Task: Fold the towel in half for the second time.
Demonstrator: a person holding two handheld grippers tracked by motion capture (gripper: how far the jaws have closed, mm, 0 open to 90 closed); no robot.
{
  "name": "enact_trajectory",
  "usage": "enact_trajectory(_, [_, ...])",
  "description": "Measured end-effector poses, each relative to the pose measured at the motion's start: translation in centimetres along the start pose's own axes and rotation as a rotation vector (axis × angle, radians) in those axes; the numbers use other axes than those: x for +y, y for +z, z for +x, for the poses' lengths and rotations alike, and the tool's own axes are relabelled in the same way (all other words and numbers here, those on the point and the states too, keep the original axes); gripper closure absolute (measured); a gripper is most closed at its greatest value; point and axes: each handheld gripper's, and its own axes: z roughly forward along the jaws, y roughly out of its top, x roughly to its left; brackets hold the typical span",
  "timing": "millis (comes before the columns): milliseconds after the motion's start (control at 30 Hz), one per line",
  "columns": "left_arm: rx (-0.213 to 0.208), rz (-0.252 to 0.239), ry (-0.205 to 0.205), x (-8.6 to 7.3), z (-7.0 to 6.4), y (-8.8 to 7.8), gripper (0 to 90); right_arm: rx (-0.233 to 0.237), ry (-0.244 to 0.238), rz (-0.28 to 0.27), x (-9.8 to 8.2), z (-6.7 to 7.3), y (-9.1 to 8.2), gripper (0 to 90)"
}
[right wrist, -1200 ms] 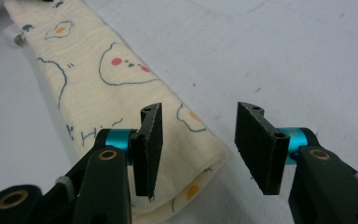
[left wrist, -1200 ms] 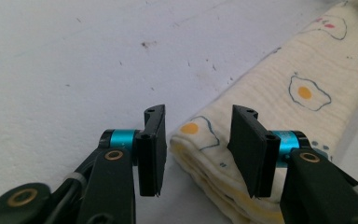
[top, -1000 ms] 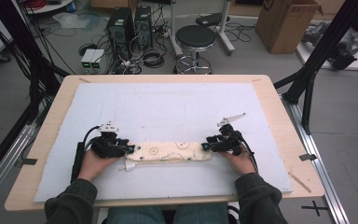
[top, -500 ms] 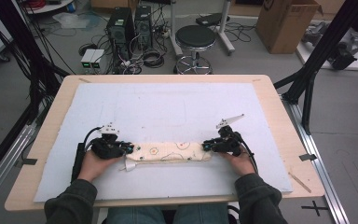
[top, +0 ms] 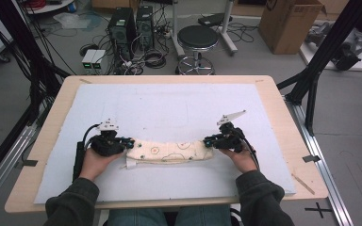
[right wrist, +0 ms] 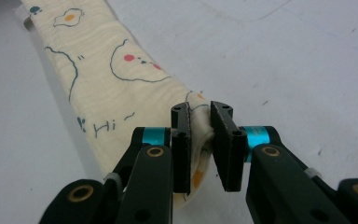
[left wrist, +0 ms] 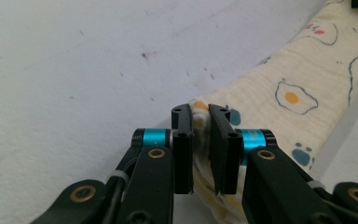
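A cream cloth (top: 169, 150) printed with eggs and bears lies folded into a long strip across the near part of the white mat. My left gripper (top: 129, 142) is at its left end and my right gripper (top: 208, 140) at its right end. Both pairs of jaws have just been closing, with cloth between them. In the left gripper view the left gripper (left wrist: 200, 116) pinches a bunched corner of the cloth (left wrist: 298, 88). In the right gripper view the right gripper (right wrist: 200, 116) squeezes the folded end of the cloth (right wrist: 116, 74).
The white mat (top: 169, 108) covers most of the wooden table (top: 283, 108). A thin wooden stick (top: 303, 183) lies near the table's right front corner. Beyond the far edge stand a stool (top: 197, 37), computer towers (top: 132, 23) and a cardboard box (top: 287, 19).
Both grippers' jaws have closed onto the ends of the cloth strip. The hands have stayed where they were.
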Motion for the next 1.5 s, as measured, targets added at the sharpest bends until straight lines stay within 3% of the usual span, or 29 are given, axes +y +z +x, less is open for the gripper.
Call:
enact_trajectory(67, [0.014,-0.027,-0.010,0.3,0.1,0.1,80.1,-0.010,-0.005,-0.001,0.5,-0.1,0.1,78.5])
enact_trajectory(400, [0.050,-0.062,-0.085,1.1,1.8,1.3,80.6,-0.055,0.015,-0.021,2.5,-1.7,0.0,78.7])
enact_trajectory(533, [0.073,-0.064,-0.082,2.2,2.3,1.8,80.7,-0.076,0.028,-0.034,3.1,-2.6,0.1,78.7])
enact_trajectory(633, [0.085,-0.089,-0.108,2.4,2.7,2.2,80.7,-0.090,0.037,-0.039,3.2,-3.2,0.3,78.7])
enact_trajectory(733, [0.094,-0.072,-0.118,2.6,3.2,2.9,80.7,-0.097,0.057,-0.043,3.2,-3.8,0.6,78.7])
enact_trajectory(900, [0.112,-0.087,-0.126,3.2,3.6,3.6,80.7,-0.109,0.079,-0.037,3.0,-4.7,1.3,78.7])
enact_trajectory(1000, [0.113,-0.088,-0.152,3.0,4.0,4.1,80.6,-0.116,0.088,-0.048,2.9,-5.2,1.6,78.6])
enact_trajectory(1100, [0.123,-0.071,-0.141,2.8,4.1,4.6,80.1,-0.127,0.099,-0.044,2.9,-5.4,2.1,78.6])
enact_trajectory(1200, [0.119,-0.069,-0.158,2.7,4.3,4.8,74.3,-0.133,0.105,-0.029,2.8,-5.6,2.5,76.7])
enact_trajectory(1333, [0.110,-0.051,-0.153,2.6,4.3,4.5,60.5,-0.139,0.108,-0.021,2.6,-5.6,2.4,64.7])
enact_trajectory(1500, [0.093,-0.090,-0.123,3.0,3.8,3.1,58.1,-0.136,0.088,-0.059,2.8,-5.0,1.2,60.1])
